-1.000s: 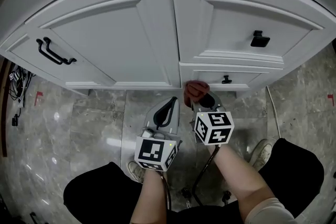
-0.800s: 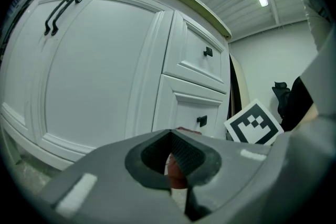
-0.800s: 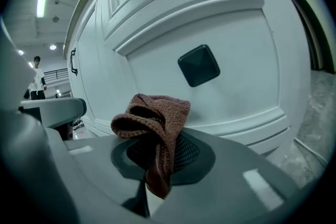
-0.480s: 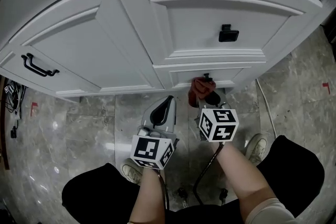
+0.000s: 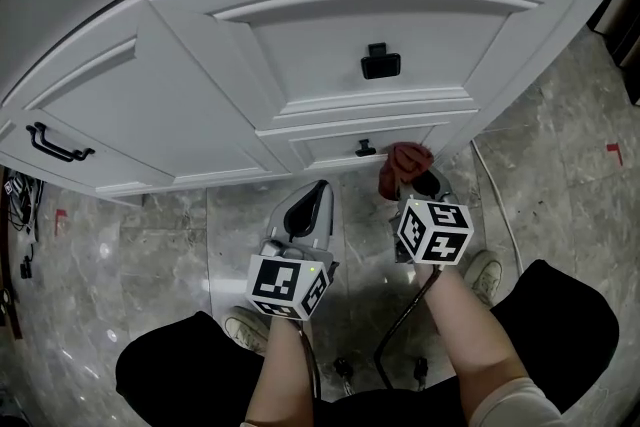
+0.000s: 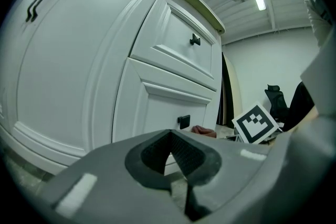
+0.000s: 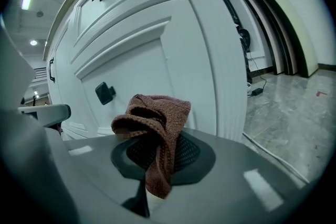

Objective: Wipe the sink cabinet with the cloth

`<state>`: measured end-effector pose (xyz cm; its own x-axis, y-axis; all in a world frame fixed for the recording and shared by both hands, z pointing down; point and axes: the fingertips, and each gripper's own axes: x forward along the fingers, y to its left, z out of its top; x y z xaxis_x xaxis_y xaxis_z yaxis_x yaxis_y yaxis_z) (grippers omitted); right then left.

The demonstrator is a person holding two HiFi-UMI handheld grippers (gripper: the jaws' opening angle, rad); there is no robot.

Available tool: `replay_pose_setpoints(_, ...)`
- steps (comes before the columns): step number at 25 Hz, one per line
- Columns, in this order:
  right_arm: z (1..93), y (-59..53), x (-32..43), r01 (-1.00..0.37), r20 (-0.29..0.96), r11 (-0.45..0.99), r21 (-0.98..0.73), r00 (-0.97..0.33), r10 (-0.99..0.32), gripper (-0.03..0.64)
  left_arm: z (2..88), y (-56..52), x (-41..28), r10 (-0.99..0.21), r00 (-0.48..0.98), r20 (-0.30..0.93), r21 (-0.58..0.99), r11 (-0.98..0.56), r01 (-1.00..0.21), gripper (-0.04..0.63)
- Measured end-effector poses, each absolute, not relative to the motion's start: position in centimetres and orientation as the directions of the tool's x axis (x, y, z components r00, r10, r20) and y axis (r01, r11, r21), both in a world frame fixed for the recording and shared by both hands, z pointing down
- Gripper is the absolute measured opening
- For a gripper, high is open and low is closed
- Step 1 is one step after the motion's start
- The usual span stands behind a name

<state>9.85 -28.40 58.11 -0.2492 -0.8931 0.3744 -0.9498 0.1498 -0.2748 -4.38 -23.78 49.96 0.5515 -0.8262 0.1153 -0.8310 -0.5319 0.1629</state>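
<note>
The white sink cabinet fills the top of the head view. My right gripper is shut on a red-brown knitted cloth, which is against the low drawer front just right of its small black knob. In the right gripper view the cloth bunches over the shut jaws of my right gripper, with the knob to the left. My left gripper hangs shut and empty over the floor, short of the cabinet; the left gripper view shows this gripper with its jaws together.
A square black pull sits on the upper drawer, a black bar handle on the left door. A thin cable runs over the marble floor at right. The person's shoe and dark knees are below.
My right gripper carried the cloth rightward along the low drawer front, from left of the small knob to right of it. The left gripper stayed shut near the floor.
</note>
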Motion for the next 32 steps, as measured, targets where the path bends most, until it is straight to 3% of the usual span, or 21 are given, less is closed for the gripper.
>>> replay_pose_setpoints(16, 58.8, -27.3, 16.0, -0.961, 0.473, 0.053, -0.27, -0.181, -0.862, 0.078, 49.8, -23.6, 1.5, -0.785, 0.61, 0.109, 0.153, -0.594, -0.79, 0.0)
replay_pose_setpoints(22, 54.4, -26.1, 14.6, -0.961, 0.383, 0.09, -0.261, -0.189, -0.904, 0.08, 46.9, -22.8, 0.0, -0.796, 0.599, 0.084, 0.149, -0.584, -0.798, 0.0)
replay_pose_setpoints(32, 39.1, -18.2, 11.9, -0.969, 0.108, 0.203, -0.138, -0.219, -0.97, 0.08, 33.5, -15.0, -1.3, -0.806, 0.587, -0.08, 0.023, -0.59, -0.807, 0.0)
